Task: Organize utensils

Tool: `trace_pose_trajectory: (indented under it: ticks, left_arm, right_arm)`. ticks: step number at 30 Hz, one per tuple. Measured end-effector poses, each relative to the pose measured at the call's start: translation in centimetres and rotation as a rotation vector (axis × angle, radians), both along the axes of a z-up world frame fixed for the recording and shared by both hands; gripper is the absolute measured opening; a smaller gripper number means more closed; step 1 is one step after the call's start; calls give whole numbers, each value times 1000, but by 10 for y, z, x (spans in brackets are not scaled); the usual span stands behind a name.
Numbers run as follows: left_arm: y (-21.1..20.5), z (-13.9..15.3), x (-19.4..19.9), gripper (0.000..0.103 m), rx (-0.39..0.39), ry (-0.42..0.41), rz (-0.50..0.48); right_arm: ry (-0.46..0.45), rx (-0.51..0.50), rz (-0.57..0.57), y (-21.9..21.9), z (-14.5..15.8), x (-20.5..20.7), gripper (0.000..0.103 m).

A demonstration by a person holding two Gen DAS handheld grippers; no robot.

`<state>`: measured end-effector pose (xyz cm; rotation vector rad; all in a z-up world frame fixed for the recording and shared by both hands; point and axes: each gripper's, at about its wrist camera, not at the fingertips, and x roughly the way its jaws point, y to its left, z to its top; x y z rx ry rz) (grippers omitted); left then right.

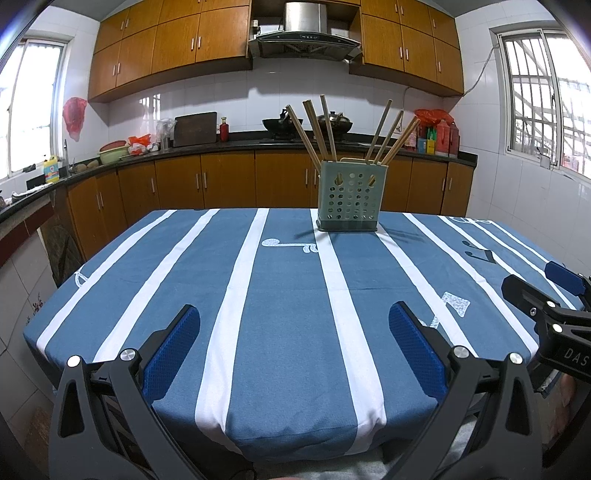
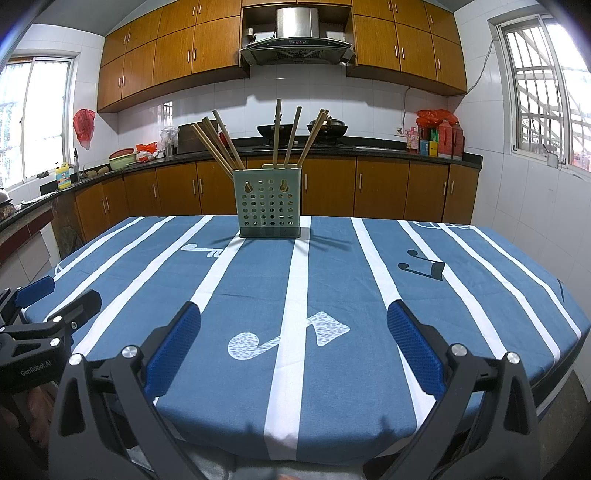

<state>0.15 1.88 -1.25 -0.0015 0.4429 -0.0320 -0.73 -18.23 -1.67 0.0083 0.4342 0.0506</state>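
Home kitchen, wooden cabinets [image 1: 170,44], range hood [image 1: 304,35], woks on stove [image 2: 280,130], tiled walls [image 1: 236,99]

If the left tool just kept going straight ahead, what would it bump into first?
Probably nothing soon: the left tool, open, points over bare tablecloth. The green chopstick holder stands slightly right of its line; depth is uncertain.

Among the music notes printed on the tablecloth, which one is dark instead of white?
The double note on the right part of the tablecloth, between two white stripes. It is dark navy; the other notes, such as the near one, are white speckled.

Wooden chopsticks [image 1: 314,129] lean fanned out in an upright green perforated holder [image 1: 351,195].
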Motion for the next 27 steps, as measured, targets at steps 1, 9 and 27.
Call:
trace_pose_trajectory:
  ticks: [1,9,27]
  left_arm:
    - [0,0,0,101,0,0,0]
    - [1,0,0,101,0,1,0]
    - [-1,-3,1,101,0,5,0]
  right_arm:
    - [0,0,0,0,0,0,99]
    - [1,0,-1,0,0,0,99]
    - [0,0,-1,0,0,0,99]
